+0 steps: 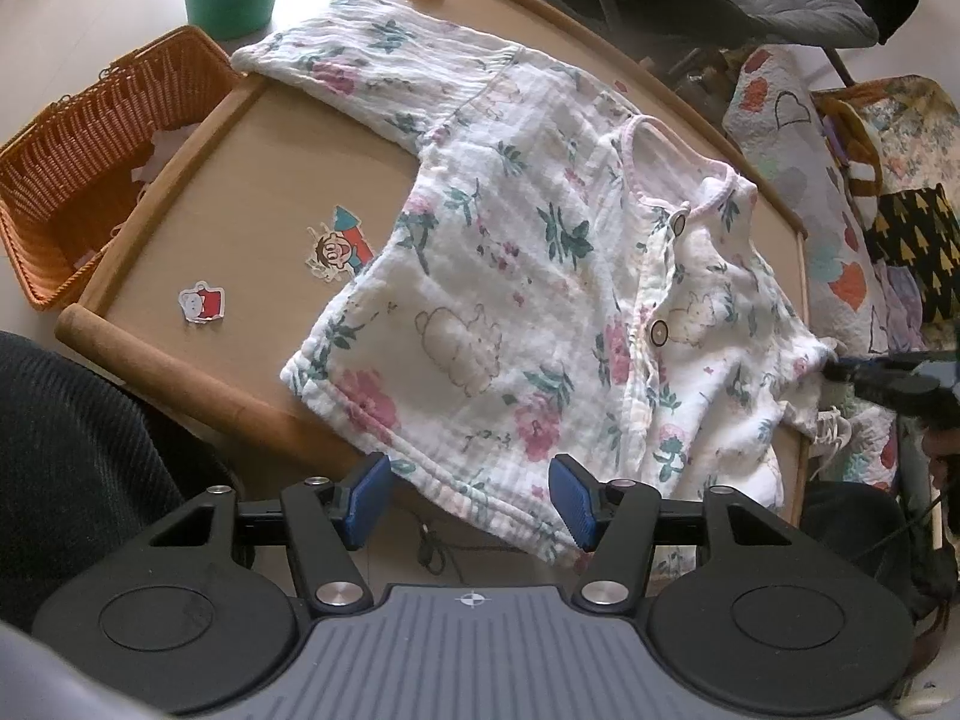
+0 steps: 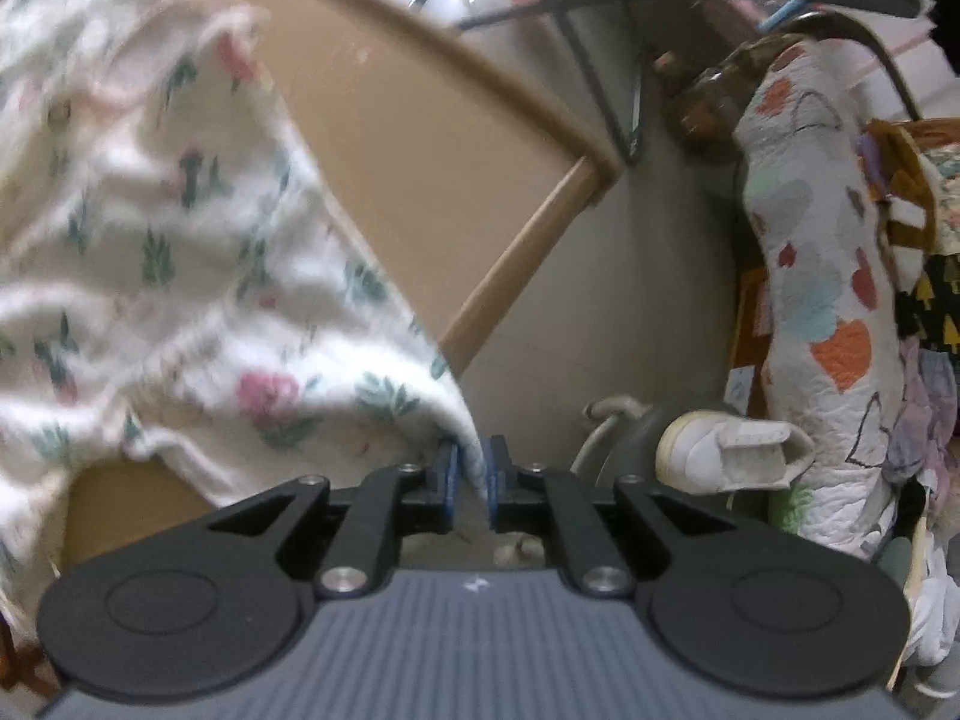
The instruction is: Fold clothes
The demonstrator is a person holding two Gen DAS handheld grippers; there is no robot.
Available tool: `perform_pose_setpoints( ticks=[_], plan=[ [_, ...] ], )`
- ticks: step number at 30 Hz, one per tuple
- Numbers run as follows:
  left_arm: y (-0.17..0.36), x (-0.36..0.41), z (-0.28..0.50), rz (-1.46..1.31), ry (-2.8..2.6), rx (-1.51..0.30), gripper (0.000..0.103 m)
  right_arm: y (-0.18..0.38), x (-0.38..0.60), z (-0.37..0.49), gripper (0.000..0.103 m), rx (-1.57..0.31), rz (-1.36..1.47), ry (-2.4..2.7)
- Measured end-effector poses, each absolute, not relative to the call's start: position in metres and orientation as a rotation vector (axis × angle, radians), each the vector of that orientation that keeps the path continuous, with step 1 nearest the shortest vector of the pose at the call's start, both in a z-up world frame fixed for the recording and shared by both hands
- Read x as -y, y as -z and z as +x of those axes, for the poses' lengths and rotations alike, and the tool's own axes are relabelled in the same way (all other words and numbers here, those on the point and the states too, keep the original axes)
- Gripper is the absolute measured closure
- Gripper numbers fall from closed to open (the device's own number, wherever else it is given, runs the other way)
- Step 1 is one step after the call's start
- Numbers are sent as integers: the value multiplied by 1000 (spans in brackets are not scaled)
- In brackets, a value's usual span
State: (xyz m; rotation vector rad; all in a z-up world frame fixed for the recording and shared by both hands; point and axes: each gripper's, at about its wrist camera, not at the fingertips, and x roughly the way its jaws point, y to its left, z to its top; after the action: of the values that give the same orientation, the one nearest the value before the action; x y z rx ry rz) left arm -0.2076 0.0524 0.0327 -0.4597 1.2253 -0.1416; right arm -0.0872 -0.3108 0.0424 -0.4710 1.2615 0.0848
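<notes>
Left wrist view, left to right. A woven orange basket (image 1: 90,162) with ribbed wicker walls stands far left of the left gripper (image 1: 471,501), beside the desk (image 1: 252,180). The desk is a flat tan board with a raised, rounded wooden rim. Two die-cut cartoon stickers (image 1: 203,302) lie on it ahead-left of the gripper. The shirt (image 1: 528,276), white crinkled muslin printed with pink flowers and green leaves, lies spread directly ahead, one sleeve reaching away to the left, with pink neckline binding and round buttons down the placket. Its hem lies between the ribbed blue pads (image 1: 366,495), which stand wide apart and grip nothing. The right gripper (image 1: 840,369) appears at far right at the shirt's far edge.

Right wrist view. The shirt (image 2: 180,276), blurred, drapes up to the left of the right gripper (image 2: 471,474), whose pads are closed on a fold of its edge. To the right, a white shoe (image 2: 726,450) sits on the floor, then a quilted heart-print blanket (image 2: 828,300).
</notes>
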Motion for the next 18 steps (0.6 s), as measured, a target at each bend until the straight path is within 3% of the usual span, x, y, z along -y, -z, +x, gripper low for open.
perform_pose_setpoints(
  ticks=[4,8,18],
  plan=[
    [-45,-51,-202,-460,174,-1175,43,-69,295,-83,85,-1146,-414,-117],
    [-63,-45,-183,-395,206,-1099,43,-83,271,-77,83,-1065,-377,-170],
    [-81,-19,-84,-151,186,-1009,43,-43,248,-71,78,-1035,-134,-184]
  ],
)
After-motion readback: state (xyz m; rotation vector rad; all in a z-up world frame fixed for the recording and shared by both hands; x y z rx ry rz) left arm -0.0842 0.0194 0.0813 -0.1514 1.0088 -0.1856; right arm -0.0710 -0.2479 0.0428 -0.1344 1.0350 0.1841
